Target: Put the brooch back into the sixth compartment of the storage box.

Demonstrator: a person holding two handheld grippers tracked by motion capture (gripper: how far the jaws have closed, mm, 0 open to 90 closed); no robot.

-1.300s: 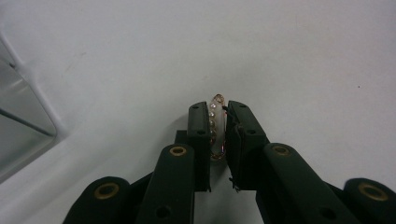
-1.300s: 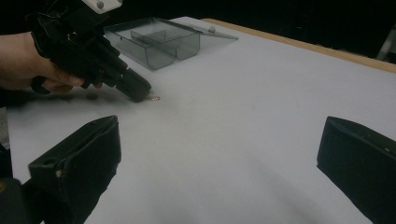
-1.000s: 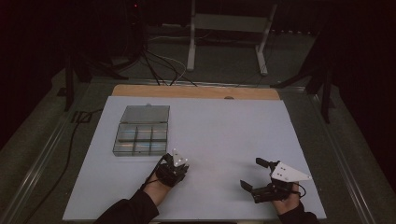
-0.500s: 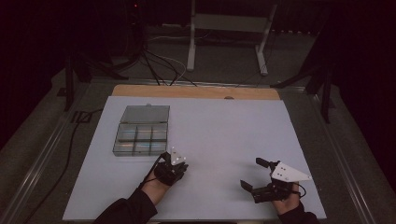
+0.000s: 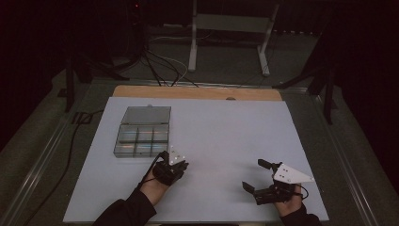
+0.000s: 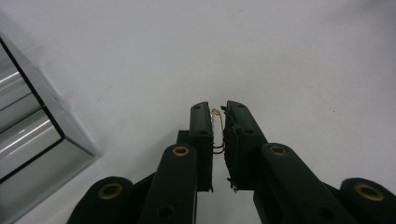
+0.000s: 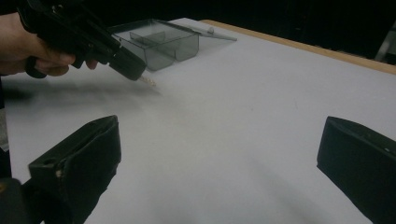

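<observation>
High view, left to right: we see a clear compartment box on the white tabletop, then the left tool just beside the box's near right corner, then the right tool well apart toward the right edge.
Compartment box: transparent plastic with its lid swung open and lying flat behind it; we count six compartments in two rows of three, and we cannot tell whether anything lies in them.
Left tool: in the left gripper view its jaws stand nearly together, pinching a small safety pin of thin golden wire, which stands upright between the pads.
Safety pin, location: in the left tool, above bare tabletop, with the box corner off to the left of that view; in the right gripper view its tip pokes out past the jaws.
Safety pin, handling: we judge it very light, springy and thin, likely to twist or slip out of a loose pinch; a grip across the two wires at mid-length looks safest, away from the clasp and coil.
Right tool: jaws spread wide and holding nothing, over bare tabletop.
Count: one box, one pin that we can see, two tools.
</observation>
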